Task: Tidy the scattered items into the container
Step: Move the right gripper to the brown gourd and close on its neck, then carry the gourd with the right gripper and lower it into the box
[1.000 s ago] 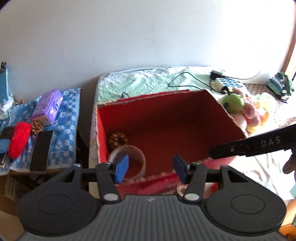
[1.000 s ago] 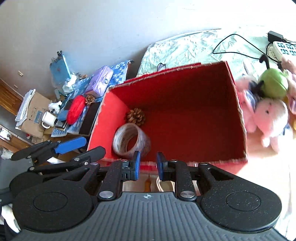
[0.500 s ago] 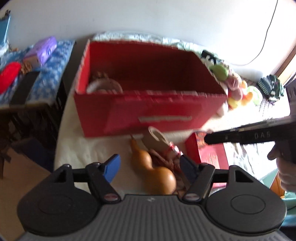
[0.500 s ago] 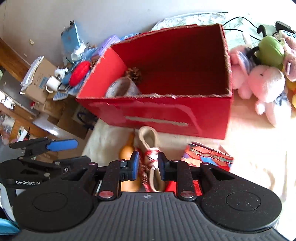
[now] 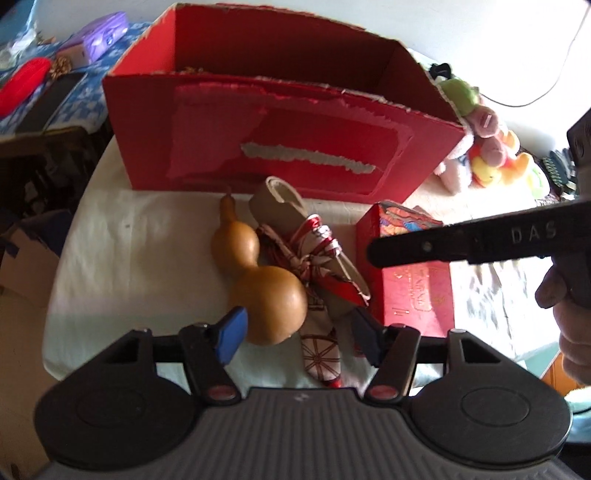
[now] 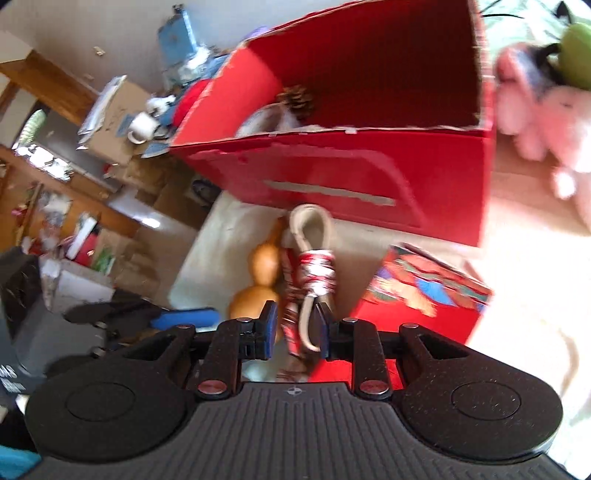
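Note:
A tan gourd (image 5: 266, 291) lies on the white cloth in front of the red cardboard box (image 5: 280, 155). Against its right side rests a beige strap bundle tied with red-and-white cloth (image 5: 317, 254). A small red patterned box (image 5: 413, 291) sits further right. My left gripper (image 5: 297, 338) hangs over the gourd's bulb, its jaws closing with the bulb and the cloth tail between them, pads not pressing. My right gripper (image 6: 295, 325) is narrowly open, straddling the strap bundle (image 6: 314, 273). Inside the box (image 6: 354, 177) lie a pine cone (image 6: 297, 98) and a pale ring (image 6: 262, 118).
Plush toys (image 6: 546, 110) crowd the box's right side. A side table on the left holds a purple pack (image 5: 99, 35), a red pouch (image 5: 22, 83) and a dark phone. Cardboard boxes and a white mug (image 6: 142, 125) fill the floor area to the left.
Both grippers have dropped from above the open box to the items in front of it. The left jaws have narrowed around the gourd. The right jaws now straddle the strap bundle.

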Available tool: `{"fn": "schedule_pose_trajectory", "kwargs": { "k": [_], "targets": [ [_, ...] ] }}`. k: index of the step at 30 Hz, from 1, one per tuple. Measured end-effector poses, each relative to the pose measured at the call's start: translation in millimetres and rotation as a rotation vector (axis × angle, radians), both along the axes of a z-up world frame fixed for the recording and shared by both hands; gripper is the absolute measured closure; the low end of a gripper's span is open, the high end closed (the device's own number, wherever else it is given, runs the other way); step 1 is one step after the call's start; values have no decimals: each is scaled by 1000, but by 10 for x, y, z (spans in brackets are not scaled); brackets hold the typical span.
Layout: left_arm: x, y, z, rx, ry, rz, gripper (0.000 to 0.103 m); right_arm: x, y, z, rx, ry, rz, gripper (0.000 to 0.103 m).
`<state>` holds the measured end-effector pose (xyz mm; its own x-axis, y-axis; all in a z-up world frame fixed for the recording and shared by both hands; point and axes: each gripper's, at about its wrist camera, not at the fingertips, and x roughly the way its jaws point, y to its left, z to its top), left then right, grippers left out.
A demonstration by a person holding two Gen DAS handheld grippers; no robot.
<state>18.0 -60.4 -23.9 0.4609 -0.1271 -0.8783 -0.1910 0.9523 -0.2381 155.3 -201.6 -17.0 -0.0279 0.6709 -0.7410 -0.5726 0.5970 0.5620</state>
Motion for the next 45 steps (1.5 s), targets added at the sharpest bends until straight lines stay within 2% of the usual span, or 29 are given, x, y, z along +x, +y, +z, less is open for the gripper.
{"fn": "schedule_pose_trajectory", "kwargs": {
  "k": [4, 6, 11, 17, 20, 31, 39, 45],
  "targets": [
    [23, 51, -83, 9, 17, 20, 40, -28, 269, -21, 1, -11, 46, 77],
    [32, 121, -118, 0, 27, 34, 44, -28, 400, -58, -14, -16, 64, 77],
    [26, 261, -174, -19, 26, 48, 45, -38, 680, -222, -87, 11, 85, 76],
    [76, 292, -194, -37, 8, 0, 50, -94, 883, -352, -160, 22, 88, 75],
    [114, 320, -210, -43, -1, -24, 50, -122, 961, -378, -184, 6, 93, 70],
    [142, 435, -258, -103, -38, -107, 50, -113, 1002, -395, -220, -24, 53, 67],
    [209, 360, -320, -92, -27, -151, 47, -91, 926, -405, -208, 11, -1, 68],
    [145, 328, -139, -67, -50, -180, 47, -52, 860, -349, -165, 43, -3, 69]
  ]
}}
